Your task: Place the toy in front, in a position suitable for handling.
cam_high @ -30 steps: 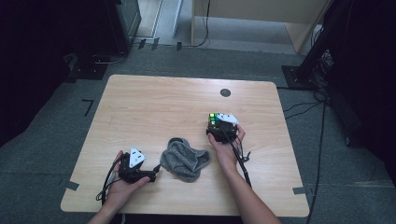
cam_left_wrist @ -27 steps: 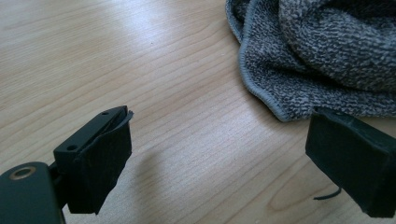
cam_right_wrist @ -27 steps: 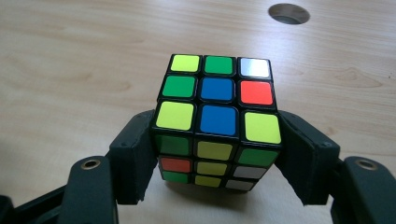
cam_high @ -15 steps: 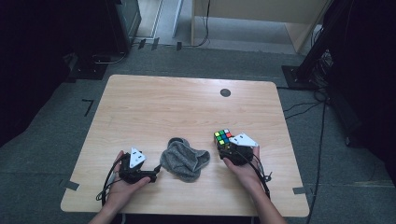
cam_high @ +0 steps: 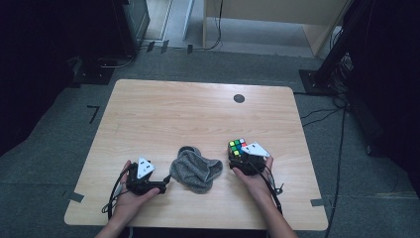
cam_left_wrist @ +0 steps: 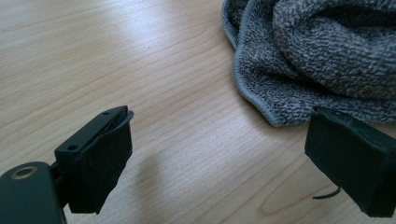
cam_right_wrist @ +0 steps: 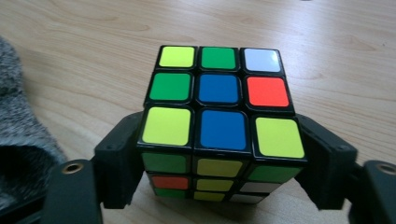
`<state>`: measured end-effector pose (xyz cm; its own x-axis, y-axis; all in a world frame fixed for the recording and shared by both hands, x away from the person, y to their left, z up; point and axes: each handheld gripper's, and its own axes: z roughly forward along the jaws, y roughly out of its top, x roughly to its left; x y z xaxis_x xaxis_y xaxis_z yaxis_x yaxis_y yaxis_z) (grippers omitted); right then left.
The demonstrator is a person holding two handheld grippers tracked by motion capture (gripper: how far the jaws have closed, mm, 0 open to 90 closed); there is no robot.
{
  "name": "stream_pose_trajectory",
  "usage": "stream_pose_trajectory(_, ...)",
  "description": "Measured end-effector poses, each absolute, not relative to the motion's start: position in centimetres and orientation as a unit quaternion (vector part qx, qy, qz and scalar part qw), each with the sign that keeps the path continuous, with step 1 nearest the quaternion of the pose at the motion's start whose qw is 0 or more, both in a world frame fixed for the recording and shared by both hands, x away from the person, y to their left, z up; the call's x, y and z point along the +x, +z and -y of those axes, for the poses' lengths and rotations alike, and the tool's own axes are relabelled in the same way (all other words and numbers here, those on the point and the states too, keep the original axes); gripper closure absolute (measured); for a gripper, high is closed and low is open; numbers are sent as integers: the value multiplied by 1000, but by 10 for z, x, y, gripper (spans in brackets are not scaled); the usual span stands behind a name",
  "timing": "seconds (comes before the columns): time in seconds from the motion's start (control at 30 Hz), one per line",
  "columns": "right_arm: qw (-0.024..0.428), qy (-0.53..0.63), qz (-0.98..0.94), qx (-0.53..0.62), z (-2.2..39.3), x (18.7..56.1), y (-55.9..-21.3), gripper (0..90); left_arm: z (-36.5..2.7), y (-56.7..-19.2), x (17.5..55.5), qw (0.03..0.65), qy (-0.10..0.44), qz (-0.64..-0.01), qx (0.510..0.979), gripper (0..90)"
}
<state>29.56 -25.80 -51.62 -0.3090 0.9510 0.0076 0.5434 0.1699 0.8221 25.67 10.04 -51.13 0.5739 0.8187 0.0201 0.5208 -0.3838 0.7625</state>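
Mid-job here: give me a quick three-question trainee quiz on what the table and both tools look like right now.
1. True or false: the left tool is open over bare table.
2. What sits between the right tool's jaws: A cube, B cloth, C nothing?
3. What lies between the two hands?

Key: 1 true. 2 A, the cube. 3 the grey cloth.

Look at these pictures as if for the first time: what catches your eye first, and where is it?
The brightly coloured puzzle cube stands out at once, sitting on the wooden table between the jaws of the right gripper, which have just been opening, near the table's right front. To its left lies a crumpled grey cloth at the front middle. Beside that cloth, the left gripper rests with its jaws wide open and nothing between them.
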Motion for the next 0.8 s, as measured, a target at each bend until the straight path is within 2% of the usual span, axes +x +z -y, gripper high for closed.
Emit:
stream_pose_trajectory(0.13, 264, 375, -714, 529, 258, 297, -517, 336, -99, -509, 256, 377, 193, -419, 803, 75)
stream_pose_trajectory(0.3, 257, 378, -714, 530, 260, 298, -516, 342, -93, -500, 255, 391, 187, -411, 802, 77)
stream_pose_trajectory(0.37, 247, 384, -717, 527, 262, 297, -515, 343, -90, -498, 255, 395, 182, -402, 806, 136)
stream_pose_trajectory(0.8, 211, 427, -756, 449, 271, 260, -481, 342, -39, -480, 271, 405, 131, -348, 835, 138)
